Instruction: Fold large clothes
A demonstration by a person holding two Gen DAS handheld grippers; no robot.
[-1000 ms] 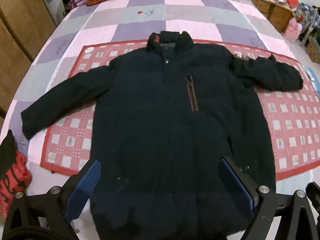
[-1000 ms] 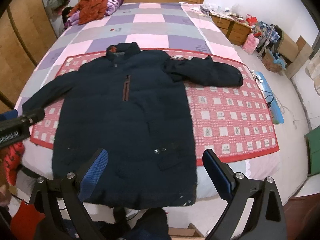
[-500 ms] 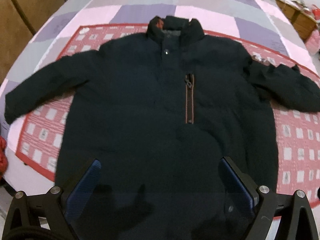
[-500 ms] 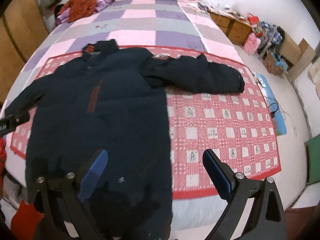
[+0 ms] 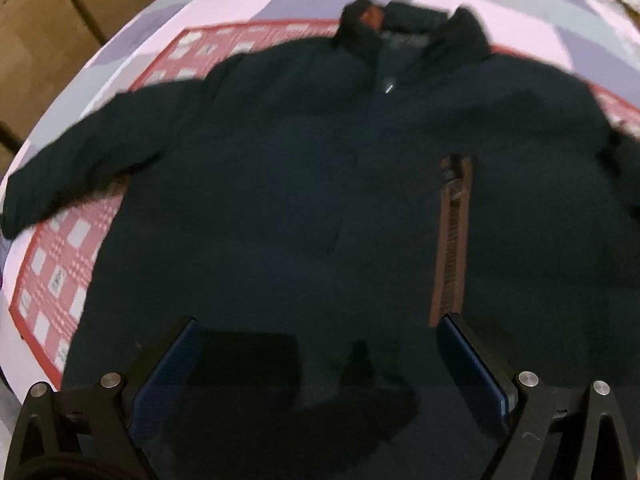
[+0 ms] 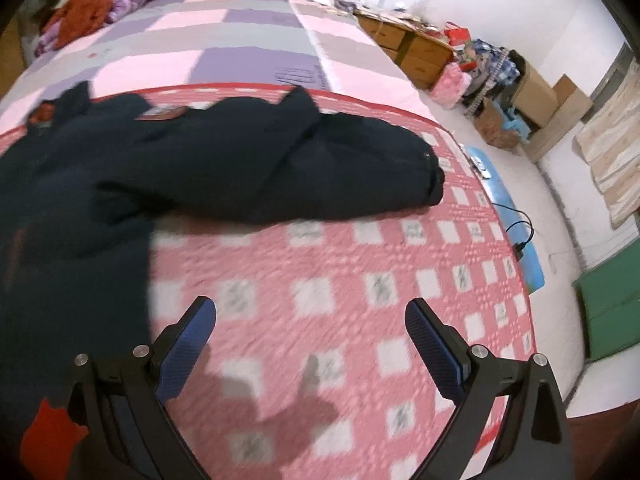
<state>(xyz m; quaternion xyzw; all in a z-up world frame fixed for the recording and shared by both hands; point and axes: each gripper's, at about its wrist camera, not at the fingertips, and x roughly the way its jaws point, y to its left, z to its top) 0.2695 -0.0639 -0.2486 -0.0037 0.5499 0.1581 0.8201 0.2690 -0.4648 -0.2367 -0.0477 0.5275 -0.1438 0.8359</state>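
Observation:
A large dark navy padded jacket (image 5: 304, 200) lies flat, front up, on a red checked blanket (image 6: 340, 280) on the bed. Its collar (image 5: 412, 36) points away, and a brown zip strip (image 5: 452, 240) runs down its chest. My left gripper (image 5: 316, 360) is open and empty, low over the jacket's lower body. My right gripper (image 6: 310, 336) is open and empty over the bare blanket, right of the jacket's body. The jacket's right sleeve (image 6: 320, 168) lies stretched out across the blanket ahead of it.
The bed (image 6: 240, 40) has a pink, grey and purple patchwork cover. A heap of clothes (image 6: 96, 12) sits by the headboard. Wooden drawers (image 6: 408, 44), boxes and clutter stand along the right wall. A wooden wardrobe (image 5: 60, 20) stands on the left.
Both grippers have moved forward and lower toward the bed. The left one now hangs over the jacket's body; the right one has shifted right, off the jacket and over the blanket.

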